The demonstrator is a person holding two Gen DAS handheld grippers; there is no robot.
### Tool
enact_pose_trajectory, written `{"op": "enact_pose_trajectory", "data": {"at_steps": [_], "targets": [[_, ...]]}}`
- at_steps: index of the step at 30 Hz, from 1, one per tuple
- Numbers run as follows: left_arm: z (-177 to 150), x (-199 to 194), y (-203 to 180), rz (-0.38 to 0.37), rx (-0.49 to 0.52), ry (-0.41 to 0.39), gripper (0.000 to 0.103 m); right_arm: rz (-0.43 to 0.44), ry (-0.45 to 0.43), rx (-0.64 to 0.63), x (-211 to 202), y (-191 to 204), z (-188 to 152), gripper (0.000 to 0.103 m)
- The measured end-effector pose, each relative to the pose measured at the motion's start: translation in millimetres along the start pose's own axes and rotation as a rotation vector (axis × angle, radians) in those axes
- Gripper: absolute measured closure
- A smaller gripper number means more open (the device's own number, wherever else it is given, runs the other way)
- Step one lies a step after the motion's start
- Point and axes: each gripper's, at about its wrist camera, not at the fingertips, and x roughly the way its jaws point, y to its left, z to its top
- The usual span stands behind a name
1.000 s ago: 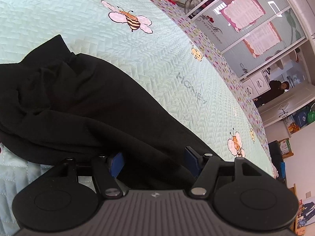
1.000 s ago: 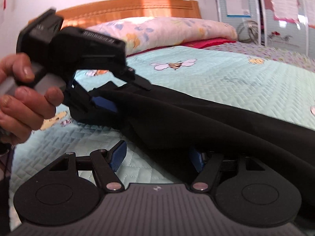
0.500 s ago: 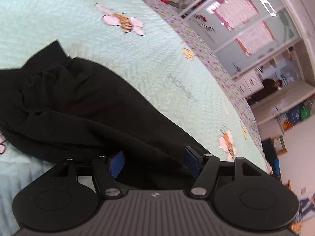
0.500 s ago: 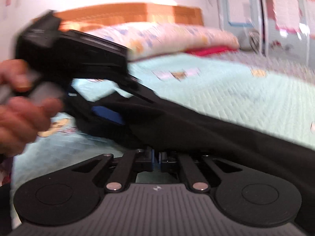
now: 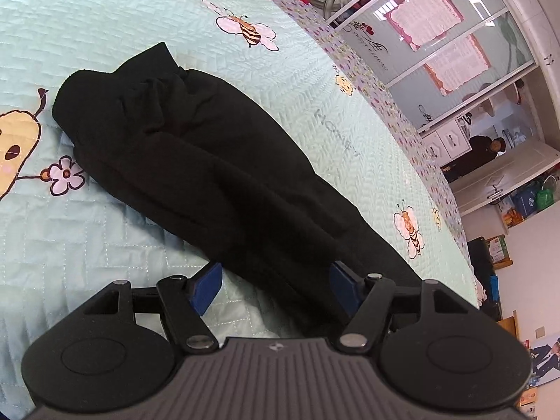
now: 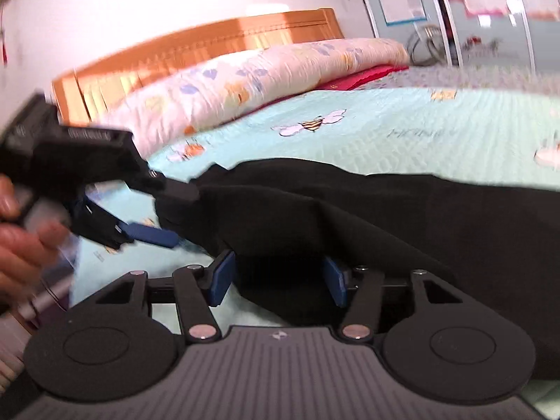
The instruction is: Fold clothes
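Black garment [image 5: 217, 175] is laid on the mint quilted bedspread [image 5: 105, 28], seen first from the left wrist camera. It is stretched as a long bunched band from about 10 o'clock down toward 5 o'clock, its rounded end near a flower print [image 5: 64, 175] and a yellow pear print [image 5: 15, 140]. The left gripper [image 5: 276, 288] is held with its blue pads [image 5: 206, 288] spread wide, nothing clamped; the cloth runs through the gap between them, closer to the right-hand pad. A bee print [image 5: 246, 31] is seen at 12 o'clock, another bee [image 5: 409, 227] at 3 o'clock. Glass doors with pink notices [image 5: 423, 17] are visible at 2 o'clock, and a person in dark clothes [image 5: 483, 150] is seen far off at 3 o'clock.

From the right wrist camera, the garment [image 6: 385, 217] is spread across the middle from 9 o'clock to 3 o'clock on the same bedspread [image 6: 402, 119]. The right gripper [image 6: 278, 281] is also parted, blue pads [image 6: 220, 278] well apart, with a dark fold lying between them but not pinched. The left gripper [image 6: 164, 213] is seen at 9 o'clock, blurred, held by a hand [image 6: 21, 241], its fingers open at the garment's edge; whether cloth is touched cannot be told. A floral pillow [image 6: 252, 77] and wooden headboard [image 6: 210, 42] are at 12 o'clock, a red cloth [image 6: 360, 77] just beside the pillow.
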Motion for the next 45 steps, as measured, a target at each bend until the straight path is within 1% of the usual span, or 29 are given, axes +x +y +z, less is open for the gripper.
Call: {"op": "enact_pose_trajectory", "data": {"at_steps": [2, 5, 6, 7, 8, 12, 13, 15, 17, 18, 20, 21, 22, 25, 27, 29, 31, 33, 34, 35, 36, 37, 38, 39, 40, 42, 43, 44, 45], "targets": [[-0.4, 0.9, 0.0, -0.001, 0.0, 0.002, 0.033, 0.017, 0.007, -0.013, 3.3, 6.0, -3.1, 0.047], [-2.3, 1.3, 1.9, -0.003, 0.0, 0.007, 0.033, 0.008, 0.03, -0.109, 19.0, 20.1, -2.0, 0.048], [-2.7, -2.6, 1.9, -0.004, 0.004, 0.001, 0.033, 0.0, 0.047, -0.142, 26.9, 25.5, -0.9, 0.065], [-3.2, -7.1, 1.7, -0.006, 0.008, -0.005, 0.033, -0.015, 0.066, -0.175, 33.1, 32.9, 0.7, 0.098], [-3.6, -11.6, 1.5, -0.007, 0.012, -0.012, 0.033, -0.023, 0.071, -0.218, 32.7, 42.8, 3.2, 0.098], [-8.1, -44.9, -1.6, -0.096, 0.068, -0.071, 0.032, 0.054, 0.025, -0.433, -4.1, 89.2, -2.8, 0.1], [-7.5, -47.9, 2.8, -0.089, 0.058, -0.081, 0.032, 0.076, 0.031, -0.463, -10.3, 94.3, -7.5, 0.1], [-5.7, -52.2, 13.3, -0.064, 0.031, -0.098, 0.032, 0.081, 0.126, -0.453, 0.8, 88.5, -23.1, 0.101], [-4.0, -56.6, 23.8, -0.039, 0.004, -0.115, 0.032, 0.018, 0.16, -0.439, 9.9, 86.8, -39.9, 0.1], [-3.1, -58.7, 29.0, -0.027, -0.01, -0.124, 0.032, -0.004, 0.135, -0.435, 7.4, 92.2, -42.7, 0.097], [-1.3, -63.0, 39.5, -0.002, -0.037, -0.141, 0.032, -0.028, 0.106, -0.464, 4.1, 101.6, -46.5, 0.086], [2.7, -66.2, 48.1, 0.027, -0.065, -0.167, 0.032, -0.023, 0.112, -0.481, 5.3, 102.3, -48.2, 0.074], [9.1, -69.6, 57.4, 0.057, -0.097, -0.199, 0.032, -0.019, 0.123, -0.48, 9.8, 98.9, -49.2, 0.068], [32.0, -75.6, 84.1, 0.119, -0.188, -0.275, 0.032, -0.022, 0.13, -0.449, 11.0, 94.4, -47.2, 0.066], [47.3, -66.3, 99.3, 0.14, -0.239, -0.268, 0.03, -0.018, 0.129, -0.431, 8.8, 93.5, -48.4, 0.063], [60.4, -47.5, 114.0, 0.135, -0.3, -0.214, 0.03, -0.013, 0.134, -0.419, 9.1, 93.2, -50.1, 0.058], [67.3, -26.5, 123.6, 0.1, -0.363, -0.157, 0.03, -0.006, 0.141, -0.414, 13.5, 92.5, -49.2, 0.053], [70.5, -10.6, 126.6, 0.082, -0.38, -0.14, 0.031, -0.008, 0.148, -0.415, 15.7, 92.8, -51.1, 0.053], [72.7, -7.9, 124.1, 0.088, -0.371, -0.153, 0.034, -0.007, 0.15, -0.41, 17.2, 92.1, -52.5, 0.053], [72.5, -12.0, 121.0, 0.084, -0.355, -0.178, 0.056, -0.005, 0.151, -0.4, 17.5, 91.1, -52.1, 0.053], [71.9, -17.2, 117.9, 0.079, -0.339, -0.204, 0.065, -0.01, 0.15, -0.384, 16.6, 89.9, -50.8, 0.064], [69.4, -28.9, 117.1, 0.045, -0.329, -0.241, 0.067, -0.013, 0.146, -0.37, 14.8, 89.8, -49.3, 0.1], [64.7, -42.3, 118.1, 0.01, -0.318, -0.284, 0.068, -0.01, 0.128, -0.37, 8.9, 93.8, -46.7, 0.102], [59.0, -54.6, 120.7, 0.0, -0.311, -0.325, 0.069, -0.006, 0.111, -0.369, 2.9, 97.7, -44.2, 0.102], [51.4, -63.2, 126.5, 0.009, -0.321, -0.351, 0.069, -0.005, 0.094, -0.371, -2.1, 101.3, -42.4, 0.102], [30.4, -65.7, 149.1, 0.03, -0.396, -0.375, 0.068, -0.016, 0.083, -0.39, -3.0, 104.2, -46.1, 0.101], [20.5, -62.9, 162.7, 0.056, -0.437, -0.37, 0.068, -0.011, 0.127, -0.36, 5.1, 98.8, -50.4, 0.095], [14.2, -64.4, 167.1, 0.051, -0.449, -0.381, 0.07, -0.005, 0.182, -0.318, 14.0, 91.9, -54.8, 0.096], [8.3, -66.8, 170.1, 0.04, -0.456, -0.395, 0.07, -0.001, 0.174, -0.295, 12.9, 89.6, -55.0, 0.096]]}}
